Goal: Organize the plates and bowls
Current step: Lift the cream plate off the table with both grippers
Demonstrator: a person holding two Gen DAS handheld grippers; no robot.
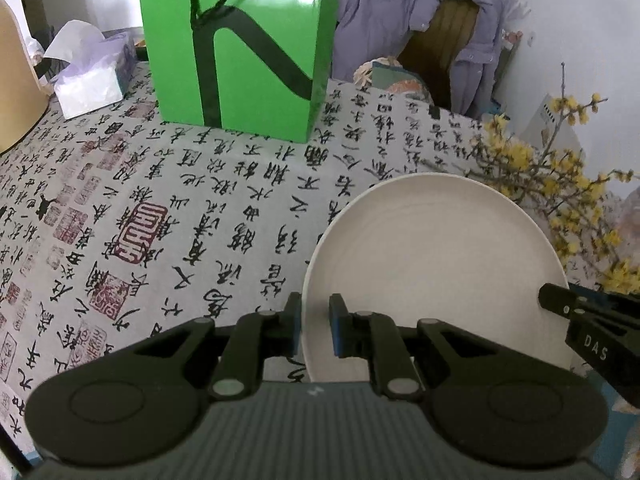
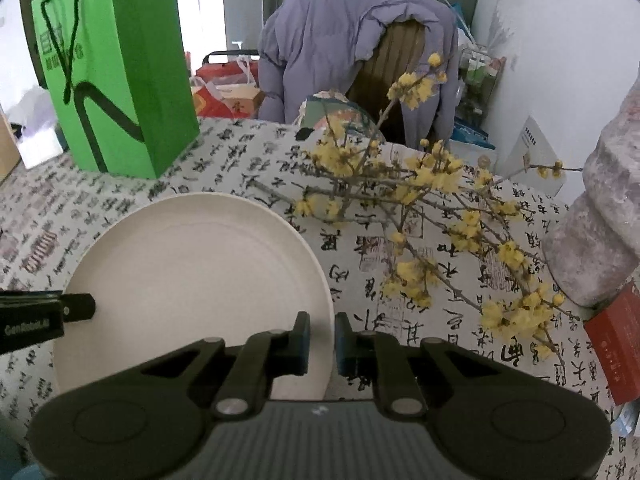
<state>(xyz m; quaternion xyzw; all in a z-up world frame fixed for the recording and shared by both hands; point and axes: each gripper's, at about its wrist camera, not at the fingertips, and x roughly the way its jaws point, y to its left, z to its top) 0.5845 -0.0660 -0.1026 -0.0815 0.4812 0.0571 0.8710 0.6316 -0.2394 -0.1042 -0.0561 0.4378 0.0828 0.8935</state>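
White plate on calligraphy-print surface, near yellow flower branches. Left hand-held gripper narrow, fingers straddling plate's left rim. Right hand-held gripper narrow, straddling right rim. Green bag stands behind.

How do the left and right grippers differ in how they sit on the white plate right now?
The left gripper straddles the white plate at its left rim; the right gripper straddles the opposite, right rim. Beside the left gripper lies bare calligraphy tablecloth; beside the right gripper are yellow flower branches. Shared: each has one finger on either side of the rim, with a small gap visible, so a firm clamp cannot be confirmed.
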